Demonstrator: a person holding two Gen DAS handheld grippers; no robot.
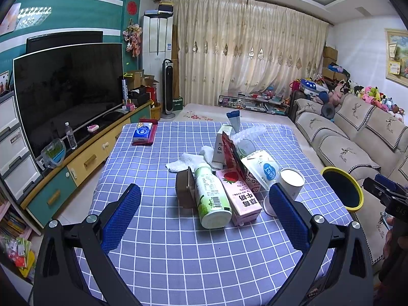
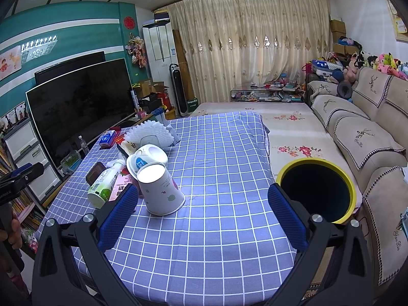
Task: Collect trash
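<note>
My left gripper (image 1: 205, 213) hangs spread wide & empty over the near edge of the checked table (image 1: 178, 260); right gripper (image 2: 202, 213) likewise gaping, nothing in it.

Left to right, the trash pile mid-table: brown tray (image 1: 184, 187) on edge, green-white bottle (image 1: 211, 196) lying cap away from me, pink strawberry milk carton (image 1: 241, 199) touching it, white pouch w/ blue logo (image 1: 262, 170) leaning behind, then the paper cup (image 2: 160, 188) tipped over, mouth toward me. Bin w/ yellow rim (image 2: 353, 193) stands off the table's right edge, by the sofa.

Imo the bottle goes first w/ the left: come in low, pads across the body not the cap, close slow so it doesn't roll into the carton. Right takes the cup — pinch the rim wall gently, paper crushes easy. Then lift clear before swinging right to the bin; don't drag stuff thru the pile.
</note>
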